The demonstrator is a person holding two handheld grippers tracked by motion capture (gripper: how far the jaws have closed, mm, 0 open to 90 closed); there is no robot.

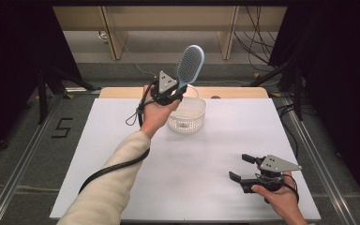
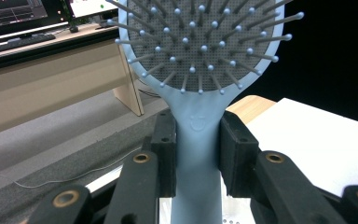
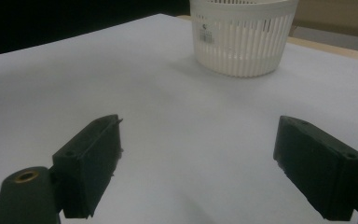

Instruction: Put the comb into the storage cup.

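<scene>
Hairbrush (image 1: 189,64), pale blue, is pinched by its handle betw. the pads of the left hand-held gripper (image 1: 177,95); head sticks up and away from it, bristles facing that gripper's camera. Just below/beyond the gripper sits a white slatted basket (image 1: 187,115); inside looks empty, can't fully tell. Right hand-held gripper (image 1: 238,167) rests low w/ jaws spread, nothing betw. them, basket well ahead of it. White tabletop (image 1: 206,154) under both. Room: wooden desks, cables, grey floor behind.
</scene>
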